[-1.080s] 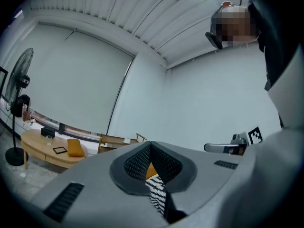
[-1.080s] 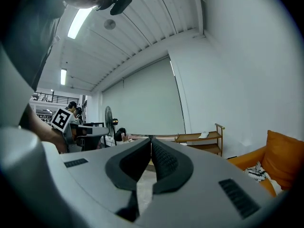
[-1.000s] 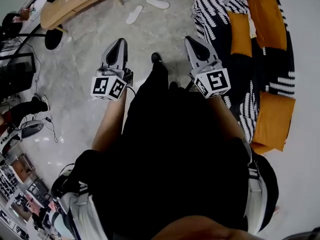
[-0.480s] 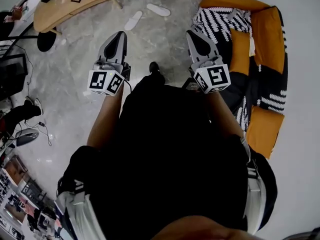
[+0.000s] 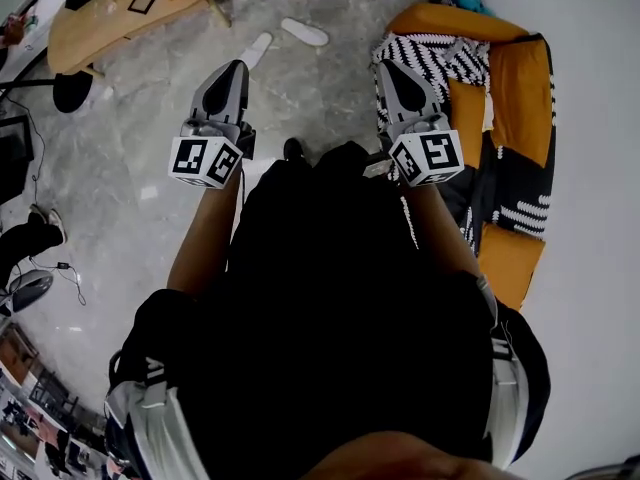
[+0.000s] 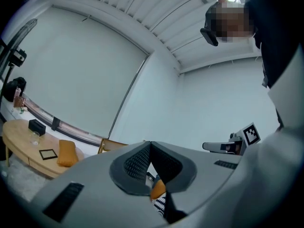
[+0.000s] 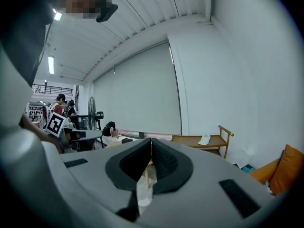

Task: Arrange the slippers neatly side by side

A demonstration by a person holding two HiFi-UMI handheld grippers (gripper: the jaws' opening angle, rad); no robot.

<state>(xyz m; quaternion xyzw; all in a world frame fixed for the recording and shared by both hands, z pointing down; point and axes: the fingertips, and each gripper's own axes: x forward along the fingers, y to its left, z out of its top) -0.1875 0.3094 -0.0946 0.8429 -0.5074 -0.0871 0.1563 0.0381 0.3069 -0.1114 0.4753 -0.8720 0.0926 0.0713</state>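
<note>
Grey floor (image 5: pixel 140 158): head view shows slippers (image 5: pixel 256 48) (image 5: pixel 304 32) apart; gripper views show left gripper (image 6: pixel 150 144), right gripper (image 7: pixel 151 139) jaws closed.

grey mottled floor (image 5: pixel 130 188), orange-cushioned patterned sofa (image 5: pixel 520 98) right, oval wooden table (image 5: pixel 110 18) upper left

Two floor slippers (image 5: pixel 258 48) (image 5: pixel 304 32), two grippers (image 5: pixel 238 66) (image 5: pixel 386 68)

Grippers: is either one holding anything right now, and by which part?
Nothing held: left gripper and right gripper are both shut, empty; the slippers lie on the floor ahead.
</note>
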